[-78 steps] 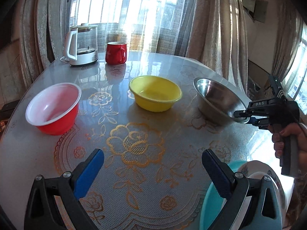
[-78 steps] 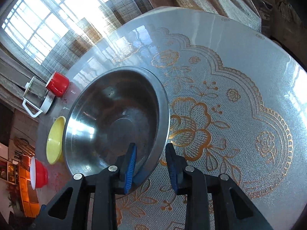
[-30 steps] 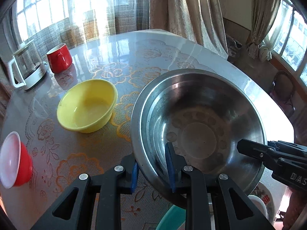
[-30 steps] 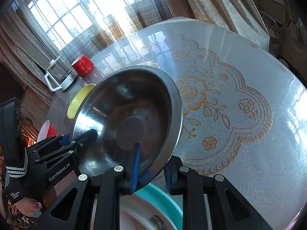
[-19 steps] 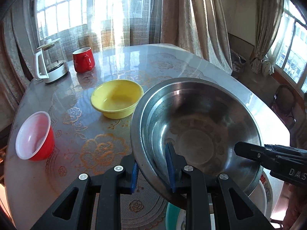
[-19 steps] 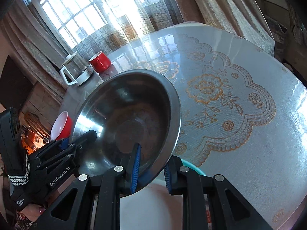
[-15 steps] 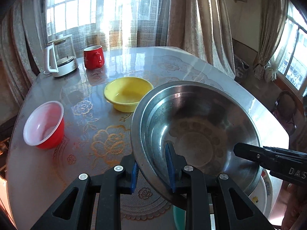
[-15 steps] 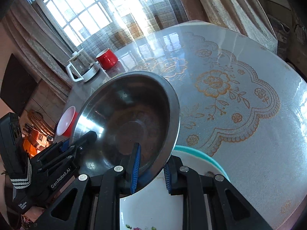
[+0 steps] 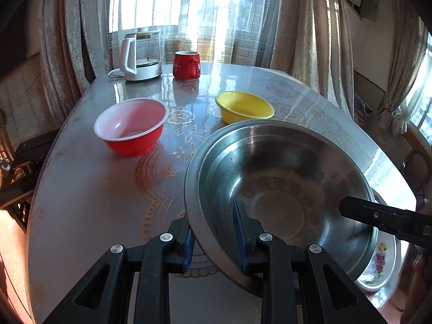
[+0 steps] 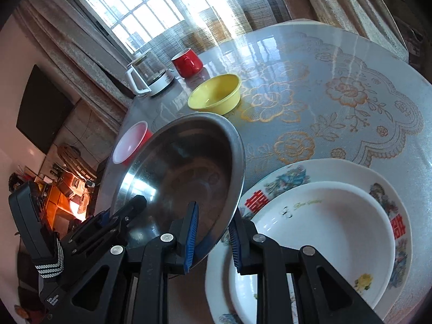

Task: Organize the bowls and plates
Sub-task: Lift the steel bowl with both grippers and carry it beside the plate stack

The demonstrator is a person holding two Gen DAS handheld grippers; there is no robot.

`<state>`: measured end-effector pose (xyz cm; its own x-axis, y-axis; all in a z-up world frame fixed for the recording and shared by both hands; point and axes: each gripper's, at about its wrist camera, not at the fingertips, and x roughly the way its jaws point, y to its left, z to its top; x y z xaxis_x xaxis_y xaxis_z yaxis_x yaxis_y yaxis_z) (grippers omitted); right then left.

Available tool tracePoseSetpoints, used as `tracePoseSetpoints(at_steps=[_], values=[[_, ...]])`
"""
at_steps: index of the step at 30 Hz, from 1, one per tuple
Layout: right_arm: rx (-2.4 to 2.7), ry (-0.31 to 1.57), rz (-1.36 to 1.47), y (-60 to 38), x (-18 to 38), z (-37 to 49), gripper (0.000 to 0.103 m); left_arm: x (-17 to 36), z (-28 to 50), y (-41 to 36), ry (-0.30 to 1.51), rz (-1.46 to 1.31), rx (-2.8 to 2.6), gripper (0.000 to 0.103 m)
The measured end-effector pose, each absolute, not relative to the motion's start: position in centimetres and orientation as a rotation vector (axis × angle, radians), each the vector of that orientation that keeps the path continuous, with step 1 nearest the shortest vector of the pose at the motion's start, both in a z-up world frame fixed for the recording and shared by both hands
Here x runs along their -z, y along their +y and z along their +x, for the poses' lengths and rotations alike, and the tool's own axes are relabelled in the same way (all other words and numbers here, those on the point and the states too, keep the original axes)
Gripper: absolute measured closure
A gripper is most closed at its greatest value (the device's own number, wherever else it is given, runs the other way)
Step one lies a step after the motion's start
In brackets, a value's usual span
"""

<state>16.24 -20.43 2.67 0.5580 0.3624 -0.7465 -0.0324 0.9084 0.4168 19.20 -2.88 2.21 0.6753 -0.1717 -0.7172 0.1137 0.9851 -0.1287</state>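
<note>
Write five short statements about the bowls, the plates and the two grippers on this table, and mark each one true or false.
1. Both grippers clamp the steel bowl by its rim. True: left gripper, right gripper.
2. The yellow bowl sits inside the red bowl. False: they stand apart on the table.
3. A white bowl rests on a floral plate. True.
4. The red mug lies tipped over. False: it stands upright.
5. The kettle stands beside the mug. True.
</note>
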Motion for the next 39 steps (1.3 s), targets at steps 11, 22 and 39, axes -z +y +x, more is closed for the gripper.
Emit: tracePoseSetpoints(at_steps=[11, 22, 39], values=[[-0.269, 1.008, 0.387, -16.9, -0.6, 16.5, 0.081, -0.5, 17.4, 0.3, 0.835, -0.109, 0.092, 0.076], [-0.277, 1.022, 0.367, -15.3, 0.4, 16.8, 0.079, 0.1, 17.0, 1.1, 0.828, -0.109, 0.058, 0.076], [-0.247, 0.986, 0.361, -16.6, -0.1, 15.8, 0.073, 0.7, 16.8, 1.6, 0.814, -0.175, 0.066, 0.076]])
